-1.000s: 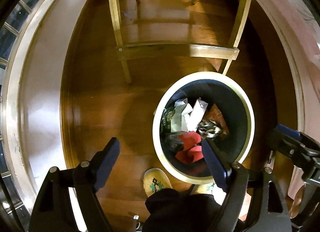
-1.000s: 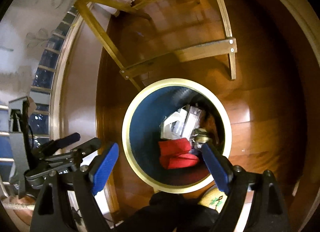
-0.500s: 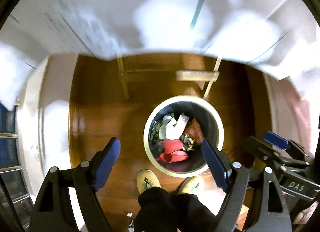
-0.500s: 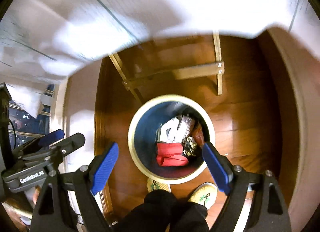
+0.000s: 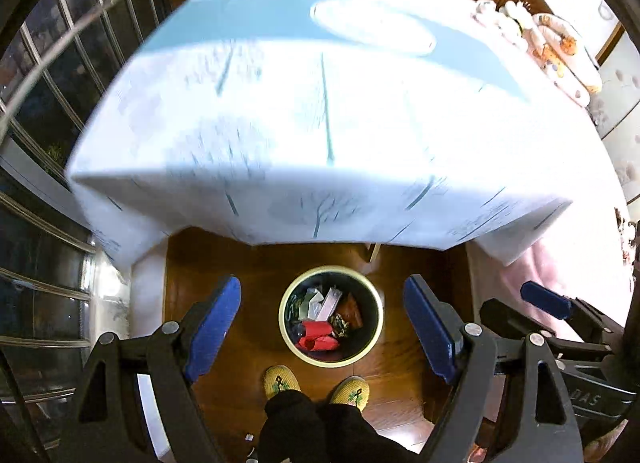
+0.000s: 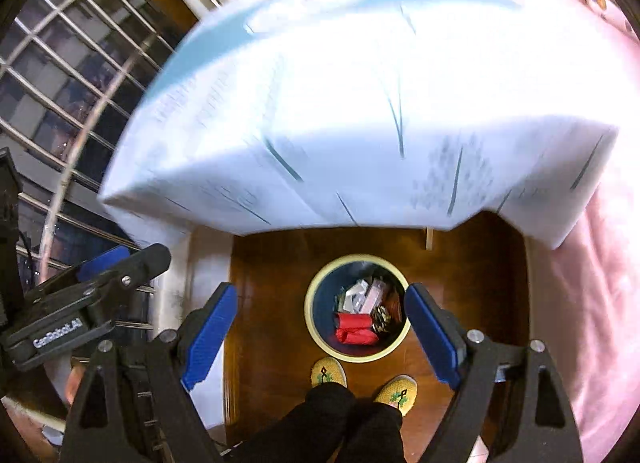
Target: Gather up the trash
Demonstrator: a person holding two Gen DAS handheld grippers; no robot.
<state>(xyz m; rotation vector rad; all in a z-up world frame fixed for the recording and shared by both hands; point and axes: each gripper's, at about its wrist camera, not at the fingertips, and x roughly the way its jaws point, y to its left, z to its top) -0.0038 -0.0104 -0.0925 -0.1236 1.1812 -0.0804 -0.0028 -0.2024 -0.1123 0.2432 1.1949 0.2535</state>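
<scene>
A round waste bin (image 5: pixel 285 327) with a pale rim and dark inside stands on the wooden floor under the table edge; it also shows in the right wrist view (image 6: pixel 313 317). It holds red packaging (image 5: pixel 317 337), silver wrappers (image 5: pixel 320 302) and other scraps. My left gripper (image 5: pixel 322 329) is open and empty, high above the bin. My right gripper (image 6: pixel 320 333) is open and empty, also high above the bin. The right gripper shows at the right of the left wrist view (image 5: pixel 560 327).
A table with a white and light-blue cloth (image 5: pixel 320 123) fills the upper half of both views. The person's yellow slippers (image 5: pixel 282 381) stand just before the bin. A gridded window (image 5: pixel 44 75) is at left, a pink bed cover (image 6: pixel 600 303) at right.
Both grippers have risen well away from the bin, which now looks small and far below. The tabletop has come into view. Both grippers stay open and empty.
</scene>
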